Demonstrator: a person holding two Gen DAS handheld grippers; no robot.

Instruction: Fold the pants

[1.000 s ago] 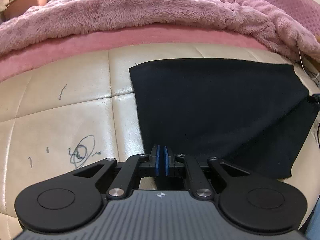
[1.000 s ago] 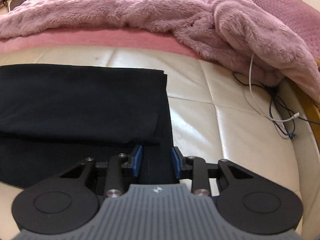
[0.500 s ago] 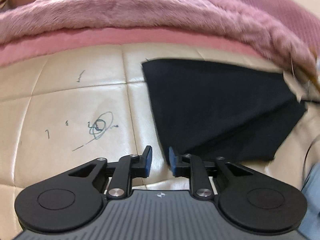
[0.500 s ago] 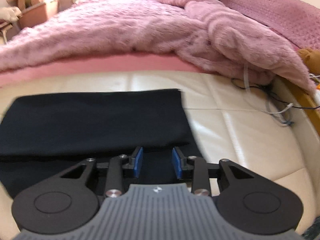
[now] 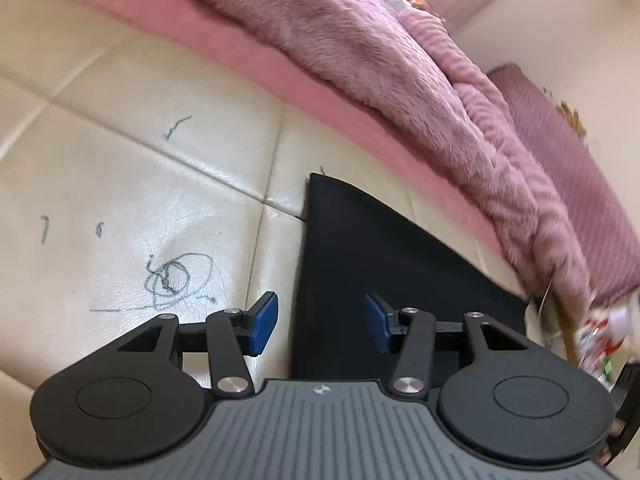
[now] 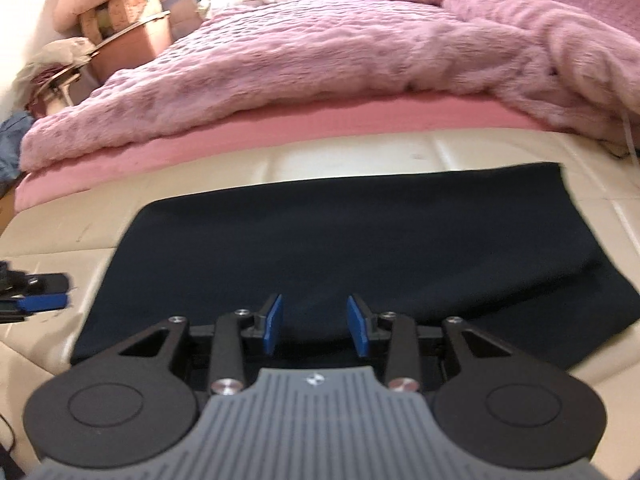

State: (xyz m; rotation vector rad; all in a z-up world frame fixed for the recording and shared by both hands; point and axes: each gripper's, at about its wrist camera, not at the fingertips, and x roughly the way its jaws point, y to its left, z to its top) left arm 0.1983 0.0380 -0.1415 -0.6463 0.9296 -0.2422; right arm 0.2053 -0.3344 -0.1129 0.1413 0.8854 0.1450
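The black pants (image 6: 360,240) lie folded flat on the cream leather cushion (image 5: 120,200), a matte slab whose long axis runs left to right, parallel to the fuzzy pink blanket (image 6: 320,60) behind. The left gripper (image 5: 320,322) is opening over their left edge, clamping nothing. The right gripper (image 6: 315,322) (slightly blurred) is opening too, apparently gripping nothing.

The black pants (image 6: 360,248) are smooth matt cloth, the cream cushion (image 5: 120,184) is glossy leather with pen marks, and the pink blanket (image 6: 340,48) is fluffy.
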